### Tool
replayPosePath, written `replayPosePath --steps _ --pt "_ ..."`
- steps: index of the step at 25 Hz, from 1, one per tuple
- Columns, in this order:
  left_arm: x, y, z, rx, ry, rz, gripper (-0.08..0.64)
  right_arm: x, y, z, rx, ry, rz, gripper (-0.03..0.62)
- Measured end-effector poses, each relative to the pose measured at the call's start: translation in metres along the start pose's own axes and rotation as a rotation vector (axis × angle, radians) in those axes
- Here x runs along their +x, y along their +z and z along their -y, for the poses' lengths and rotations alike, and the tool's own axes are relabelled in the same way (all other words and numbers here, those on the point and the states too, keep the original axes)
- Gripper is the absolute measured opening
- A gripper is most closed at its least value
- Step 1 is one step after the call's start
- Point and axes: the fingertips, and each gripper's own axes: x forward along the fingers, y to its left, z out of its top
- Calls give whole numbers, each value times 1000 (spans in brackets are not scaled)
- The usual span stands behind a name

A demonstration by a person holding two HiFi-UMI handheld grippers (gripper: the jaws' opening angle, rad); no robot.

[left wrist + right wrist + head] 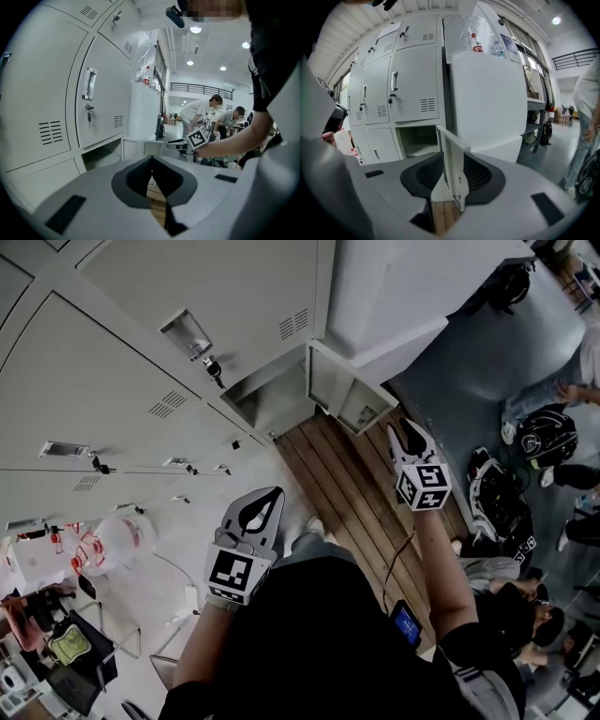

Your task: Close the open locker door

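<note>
Right gripper view puts the locker door (455, 159) edge-on, straight ahead through the parted, empty jaws of the right tool (410, 434) — it stands out from the open compartment (417, 140), hinged on that opening's right side. The left tool (151, 161), clenched on nothing, sits farther off.

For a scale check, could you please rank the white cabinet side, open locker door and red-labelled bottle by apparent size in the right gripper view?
1. broad white cabinet side
2. open grey locker door, enlarged by nearness
3. clear red-labelled bottle
</note>
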Motion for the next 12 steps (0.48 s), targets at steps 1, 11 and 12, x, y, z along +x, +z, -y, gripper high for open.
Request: replayPosePath --steps 1,11,12 --pt "-2 -2 -2 0 4 -3 21 5 -2 3 -5 -3 -8 129" --pt "-15 -17 -16 -24 62 -18 21 43 -6 25 14 -29 -30 135" --pt "-16 -18 -18 -26 68 -19 21 45 -7 28 20 -34 -32 135"
